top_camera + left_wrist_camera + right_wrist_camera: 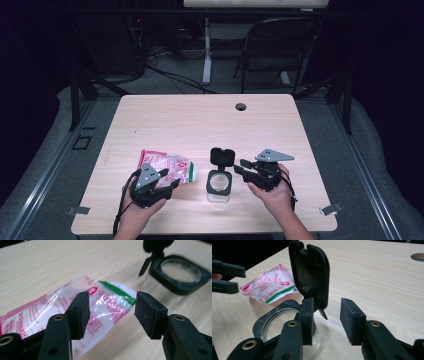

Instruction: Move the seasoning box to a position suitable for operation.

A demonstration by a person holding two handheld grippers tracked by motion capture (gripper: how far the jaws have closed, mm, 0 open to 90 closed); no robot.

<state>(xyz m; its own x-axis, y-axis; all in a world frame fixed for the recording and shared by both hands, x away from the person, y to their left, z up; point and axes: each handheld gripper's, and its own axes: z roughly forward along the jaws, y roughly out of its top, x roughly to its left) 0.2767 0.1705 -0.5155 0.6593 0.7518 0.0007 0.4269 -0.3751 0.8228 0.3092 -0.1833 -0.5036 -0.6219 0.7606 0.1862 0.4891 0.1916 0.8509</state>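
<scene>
Standing with its lid (222, 156) flipped up, the jar (219, 185) awaits the packet (167, 167) at nine o'clock; left gripper (111, 305) and right gripper (327, 315) gape wide, empty.

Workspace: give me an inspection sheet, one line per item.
Surface: light wood table with a round hole near its far edge.
Job's things: pink and white packet lying flat; clear container with black rim, hinged lid standing open.
Clutter: nothing seen.
Grippers: left gripper open, jaws either side of the packet's end, not pressing; right gripper open beside the lid's hinge, holding nothing.
Cables: one trails from each gripper; a bundle lies on the floor behind.
Surroundings: folding chair, white desk leg, dark room.
</scene>
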